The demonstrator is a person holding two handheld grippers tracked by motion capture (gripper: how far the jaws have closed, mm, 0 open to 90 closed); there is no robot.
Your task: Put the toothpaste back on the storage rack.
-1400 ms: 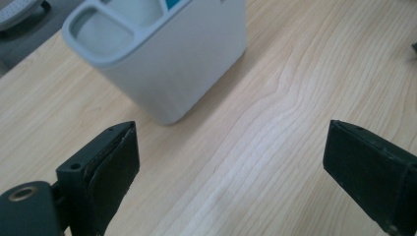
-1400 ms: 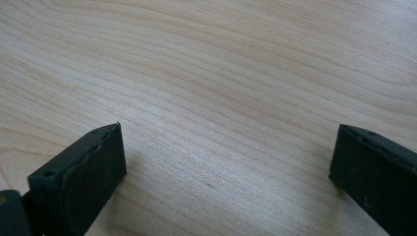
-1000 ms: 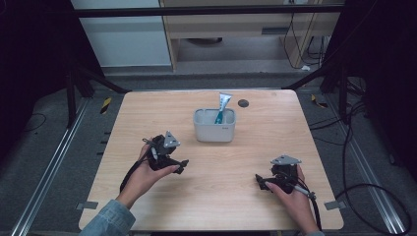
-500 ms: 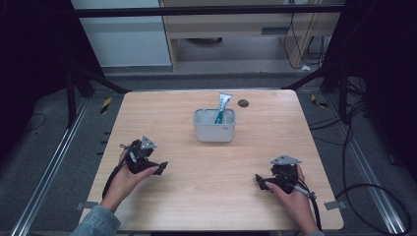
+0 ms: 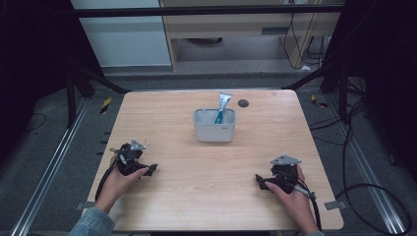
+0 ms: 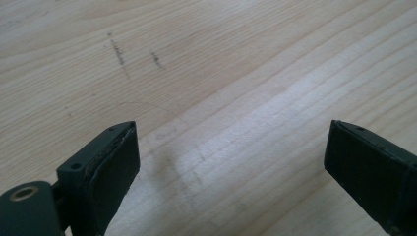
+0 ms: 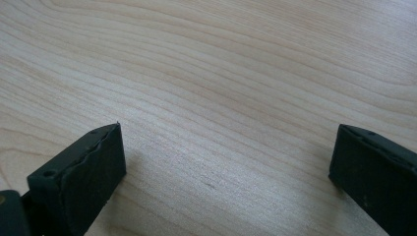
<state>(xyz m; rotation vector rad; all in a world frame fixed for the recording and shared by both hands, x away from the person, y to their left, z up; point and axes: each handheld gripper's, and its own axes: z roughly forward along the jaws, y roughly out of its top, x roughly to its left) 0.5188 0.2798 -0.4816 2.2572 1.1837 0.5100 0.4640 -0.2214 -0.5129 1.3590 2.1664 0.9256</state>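
From the high view, a grey rounded-square bin [image 5: 214,129] sits near the table's [image 5: 172,113] far middle. A blue-and-white tube [image 5: 222,108] stands in it, long axis near upright, flat crimped end pointing up and leaning slightly right. The left gripper [image 5: 147,170] has pulled back leftward, away from the bin, since a second ago. The right gripper [image 5: 260,181] rests well right and nearer than the bin, unmoved.

In the left gripper view, matte black jaws stand wide apart over pale, scuffed woodgrain, holding nothing.

In the right gripper view, the jaws likewise gape, released, above smooth wood.
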